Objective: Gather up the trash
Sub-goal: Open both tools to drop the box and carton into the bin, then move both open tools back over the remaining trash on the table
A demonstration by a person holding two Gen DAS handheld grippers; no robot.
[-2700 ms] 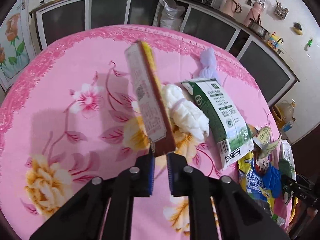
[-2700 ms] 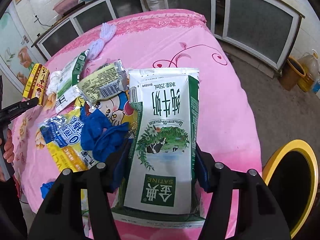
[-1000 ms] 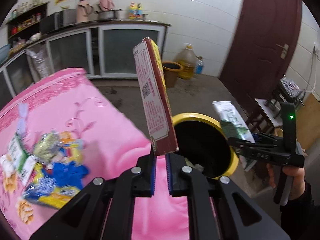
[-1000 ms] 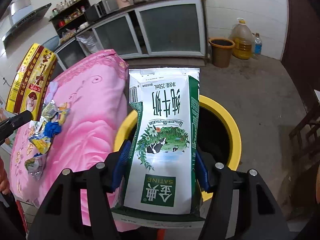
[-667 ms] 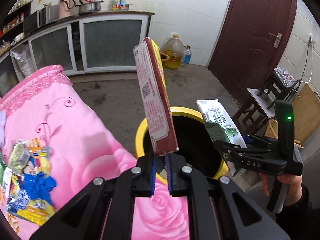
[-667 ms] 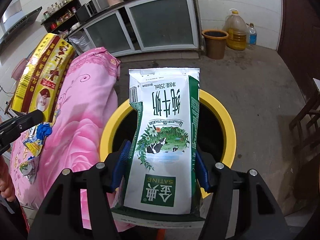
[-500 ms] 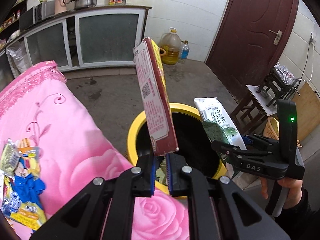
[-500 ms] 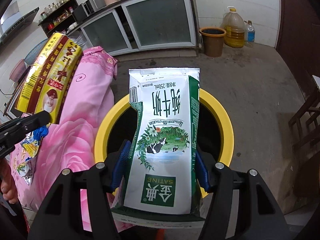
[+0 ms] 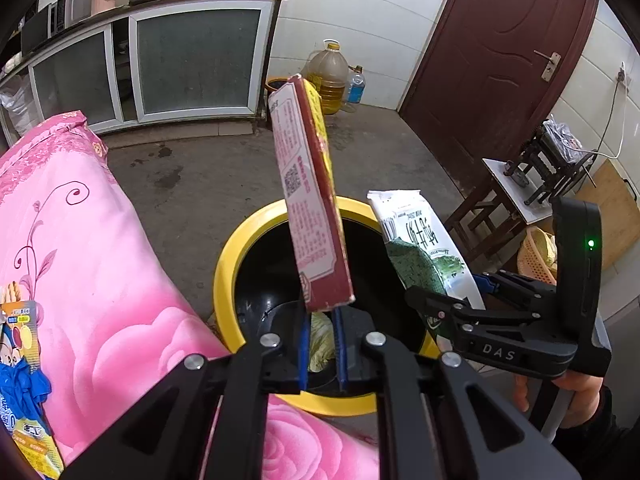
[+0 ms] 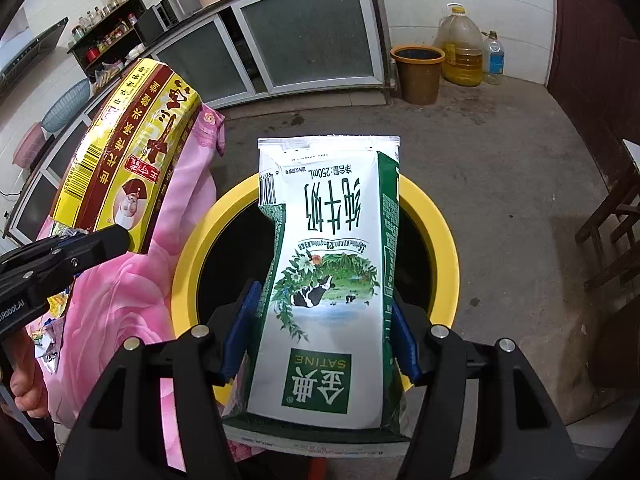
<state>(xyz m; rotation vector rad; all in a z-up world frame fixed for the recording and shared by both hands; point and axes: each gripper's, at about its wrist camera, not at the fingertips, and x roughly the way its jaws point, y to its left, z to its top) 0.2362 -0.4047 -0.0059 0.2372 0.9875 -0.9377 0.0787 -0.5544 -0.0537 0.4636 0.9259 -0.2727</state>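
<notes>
My left gripper (image 9: 320, 344) is shut on the lower edge of a flat red and yellow box (image 9: 308, 196), held upright over the yellow-rimmed black bin (image 9: 228, 260). The box also shows in the right wrist view (image 10: 124, 160). My right gripper (image 10: 320, 328) is shut on a green and white milk carton (image 10: 328, 264), held above the bin (image 10: 440, 240). That carton (image 9: 420, 240) and the right gripper (image 9: 440, 304) also show at the right of the left wrist view. Pale scraps (image 9: 320, 340) lie inside the bin.
The pink flowered table (image 9: 80, 260) stands left of the bin, with wrappers (image 9: 20, 344) on it. A brown bucket (image 10: 418, 74) and oil jugs (image 10: 460, 44) stand by the cabinets. A wooden stool (image 9: 516, 196) and a dark door (image 9: 492, 60) are at the right.
Both grippers have carried their items from the table round to the bin and now hold them closer over its opening. Neither grip has changed.
</notes>
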